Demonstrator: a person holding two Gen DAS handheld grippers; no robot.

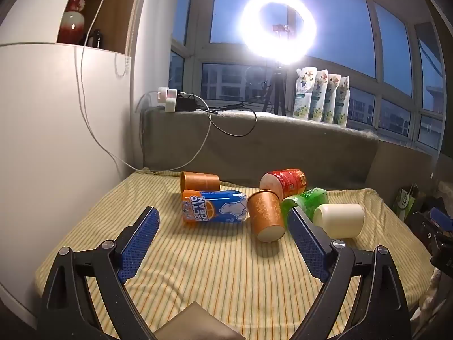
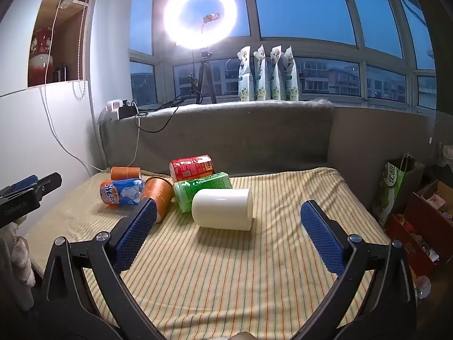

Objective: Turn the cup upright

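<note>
Several cups lie on their sides on a striped yellow cloth (image 1: 215,266): a blue Arctic Ocean cup (image 1: 215,206), an orange patterned cup (image 1: 266,215), a plain orange cup (image 1: 199,180), a red cup (image 1: 284,182), a green cup (image 1: 305,201) and a cream cup (image 1: 338,219). My left gripper (image 1: 223,218) is open and empty, just short of the blue and orange cups. My right gripper (image 2: 228,212) is open and empty, with the cream cup (image 2: 222,208) lying between and beyond its fingertips. The blue cup (image 2: 120,191), orange patterned cup (image 2: 158,194), green cup (image 2: 201,188) and red cup (image 2: 192,167) lie to its left.
A grey sofa back (image 2: 226,133) rises behind the cloth. A white cabinet (image 1: 56,141) stands at the left with cables hanging down. A ring light on a tripod (image 1: 279,28) and several pouches (image 1: 321,96) stand on the windowsill. Boxes and a bag (image 2: 396,187) sit at the right.
</note>
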